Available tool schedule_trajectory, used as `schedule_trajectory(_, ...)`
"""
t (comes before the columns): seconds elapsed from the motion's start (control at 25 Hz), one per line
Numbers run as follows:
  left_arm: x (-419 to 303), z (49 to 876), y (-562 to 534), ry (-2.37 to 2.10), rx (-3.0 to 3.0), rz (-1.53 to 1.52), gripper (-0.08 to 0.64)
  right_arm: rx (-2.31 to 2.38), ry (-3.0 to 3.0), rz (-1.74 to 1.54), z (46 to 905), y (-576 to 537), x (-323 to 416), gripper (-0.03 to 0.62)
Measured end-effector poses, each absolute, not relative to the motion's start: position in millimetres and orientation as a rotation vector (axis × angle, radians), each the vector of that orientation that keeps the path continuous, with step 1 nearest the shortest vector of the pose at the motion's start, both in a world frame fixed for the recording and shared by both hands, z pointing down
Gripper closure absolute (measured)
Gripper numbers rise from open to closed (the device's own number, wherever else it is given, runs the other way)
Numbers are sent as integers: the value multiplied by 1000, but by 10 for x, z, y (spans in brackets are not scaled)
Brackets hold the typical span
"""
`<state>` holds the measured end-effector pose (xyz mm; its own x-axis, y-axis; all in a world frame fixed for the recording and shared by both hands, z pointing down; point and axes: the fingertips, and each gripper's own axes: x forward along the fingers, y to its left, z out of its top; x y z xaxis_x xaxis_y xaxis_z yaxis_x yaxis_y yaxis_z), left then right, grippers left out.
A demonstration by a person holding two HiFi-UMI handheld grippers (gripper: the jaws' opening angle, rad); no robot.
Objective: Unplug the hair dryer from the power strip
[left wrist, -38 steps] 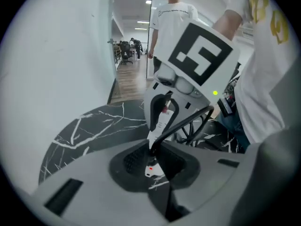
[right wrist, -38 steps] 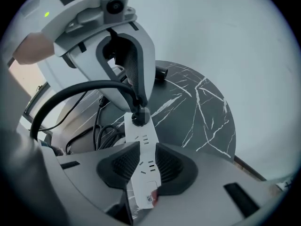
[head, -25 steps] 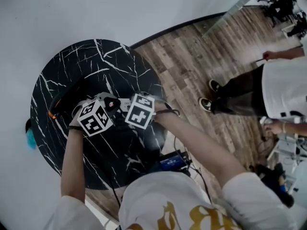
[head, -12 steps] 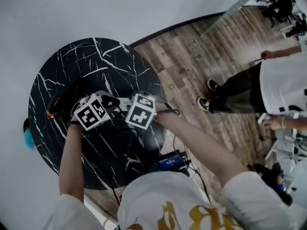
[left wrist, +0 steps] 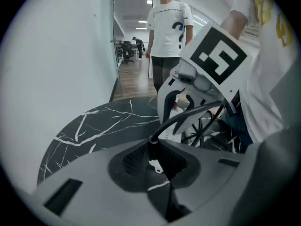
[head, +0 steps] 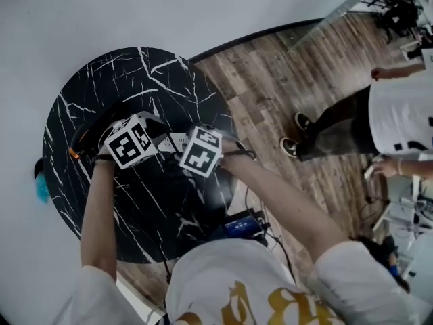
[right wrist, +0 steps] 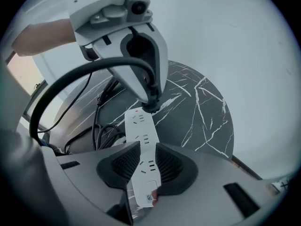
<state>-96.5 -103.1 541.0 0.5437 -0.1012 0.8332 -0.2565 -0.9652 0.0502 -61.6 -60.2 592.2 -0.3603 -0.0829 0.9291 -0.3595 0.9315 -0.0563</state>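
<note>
Since a second ago your left gripper (left wrist: 153, 150) has crept toward the top of the head view and rolled a little. Your right gripper (right wrist: 145, 166) looks like it hasn't budged.

Left to right in the head view:
- **Hair dryer:** the hair dryer (head: 95, 133) lies dark on the black marble table (head: 155, 215), left of centre, just up-left of your left gripper.
- **Grippers:** the two sit side by side mid-frame, with a sliver of the white power strip (right wrist: 141, 128) peeking out between them.
- **Far right:** a bystander (head: 399, 117) stands on the wood floor (head: 270, 80).

The head view hides both sets of jaws under the grippers' own bodies, so the gripper views do the work.
- **Left gripper view, lower centre:** the jaws are pinched narrow on the black plug (left wrist: 153, 147), and its cord (left wrist: 189, 116) arcs off to the right.
- **Right gripper view, bottom centre:** the jaws are clamped across the width of the strip, with bare socket rows (right wrist: 145, 138) running up it. Mid-frame, your left gripper's tips hold the plug right at the strip's far end.

Can't tell from any view whether the prongs are clear of the socket. Only the head view shows the dryer.
</note>
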Motion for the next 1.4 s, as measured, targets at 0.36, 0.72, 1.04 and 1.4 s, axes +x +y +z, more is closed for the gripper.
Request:
schedule_trajectory(0.36, -1094, 5380, -881, -622, 2592, 1176, 508, 333, -1910, 341, 5923, -565, -642, 486)
schedule_trajectory(0.72, -1244, 5222, -569, -874, 2536, 1014, 505, 409, -2037, 435, 5716, -496, -607, 486)
schedule_trajectory(1.04, -1212, 5364, -178, -855, 2435, 954, 505, 601, -2148, 441, 5447, -524, -458, 469)
schedule_trajectory(1.4, -1151, 5719, 75, -796, 2283, 948, 505, 697, -2163, 425, 5230, -337, -196, 471)
